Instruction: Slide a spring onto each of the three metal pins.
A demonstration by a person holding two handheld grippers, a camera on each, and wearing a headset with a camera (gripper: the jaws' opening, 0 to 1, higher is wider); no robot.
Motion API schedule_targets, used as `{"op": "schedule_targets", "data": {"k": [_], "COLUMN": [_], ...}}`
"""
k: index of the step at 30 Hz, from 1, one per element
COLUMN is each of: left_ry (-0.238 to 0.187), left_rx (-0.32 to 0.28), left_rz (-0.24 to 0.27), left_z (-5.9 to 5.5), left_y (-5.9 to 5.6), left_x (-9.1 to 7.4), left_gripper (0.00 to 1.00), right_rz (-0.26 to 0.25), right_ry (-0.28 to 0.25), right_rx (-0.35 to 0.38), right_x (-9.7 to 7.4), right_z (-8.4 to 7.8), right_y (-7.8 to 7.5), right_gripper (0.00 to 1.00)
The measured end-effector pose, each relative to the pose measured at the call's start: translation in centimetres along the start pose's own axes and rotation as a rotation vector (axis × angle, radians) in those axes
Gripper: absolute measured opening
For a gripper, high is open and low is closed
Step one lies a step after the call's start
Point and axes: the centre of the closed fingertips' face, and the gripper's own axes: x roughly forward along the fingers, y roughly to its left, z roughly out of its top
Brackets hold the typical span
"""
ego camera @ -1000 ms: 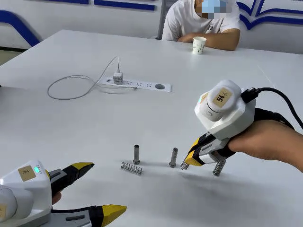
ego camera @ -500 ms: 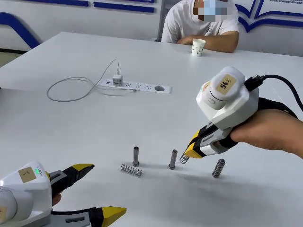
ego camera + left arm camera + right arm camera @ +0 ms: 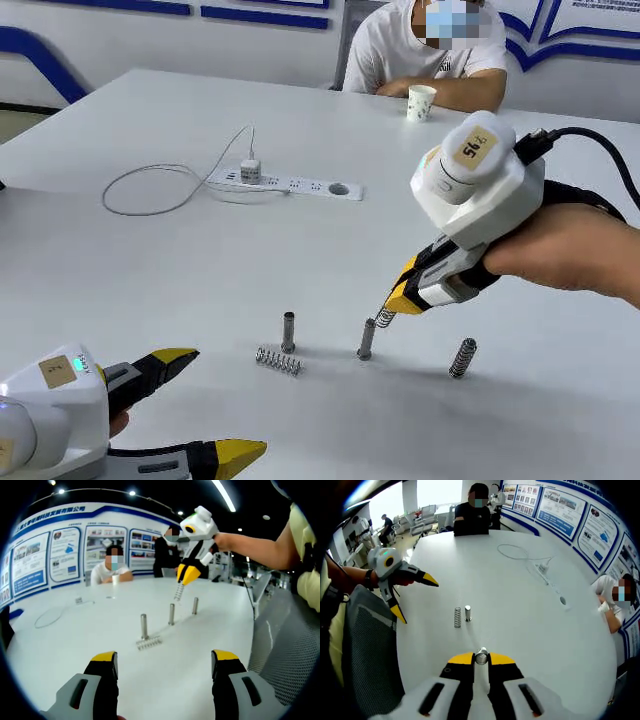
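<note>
Three metal pins stand in a row on the white table (image 3: 180,270). The left pin (image 3: 288,331) and the middle pin (image 3: 367,338) are bare, and the right pin (image 3: 462,357) has a spring around it. A loose spring (image 3: 278,360) lies flat in front of the left pin. My right gripper (image 3: 397,303) is shut on another spring (image 3: 385,317), which hangs just above and right of the middle pin's top. The right gripper view shows that spring (image 3: 481,656) end-on between the shut jaws. My left gripper (image 3: 208,402) is open and empty at the near left, well short of the pins.
A white power strip (image 3: 290,182) with a charger and a looped cable (image 3: 150,190) lies further back. A paper cup (image 3: 421,98) stands at the far edge in front of a seated person (image 3: 420,45). A mesh chair (image 3: 370,645) is beside the table.
My right gripper has risen from the tabletop near the right pin and moved left, carrying its spring to just above the middle pin. The left gripper has stayed put.
</note>
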Motion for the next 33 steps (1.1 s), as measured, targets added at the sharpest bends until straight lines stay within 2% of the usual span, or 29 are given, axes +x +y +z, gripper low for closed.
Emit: {"op": "schedule_targets", "data": {"k": [14,33], "left_ry": [-0.003,-0.001], "left_rx": [-0.007,-0.012], "left_rz": [0.007,0.007], "left_z": [-0.3,-0.4], "left_y": [0.2,0.2], "left_x": [-0.2,0.0], "left_gripper": [0.78,0.78], "right_rz": [0.014,0.042], "right_ry": [0.017,0.06], "right_rx": [-0.017,-0.011], "right_x": [0.5,1.4], "right_z": [0.7,0.2], "right_y": [0.2,0.4], "right_gripper": [0.11,0.11]}}
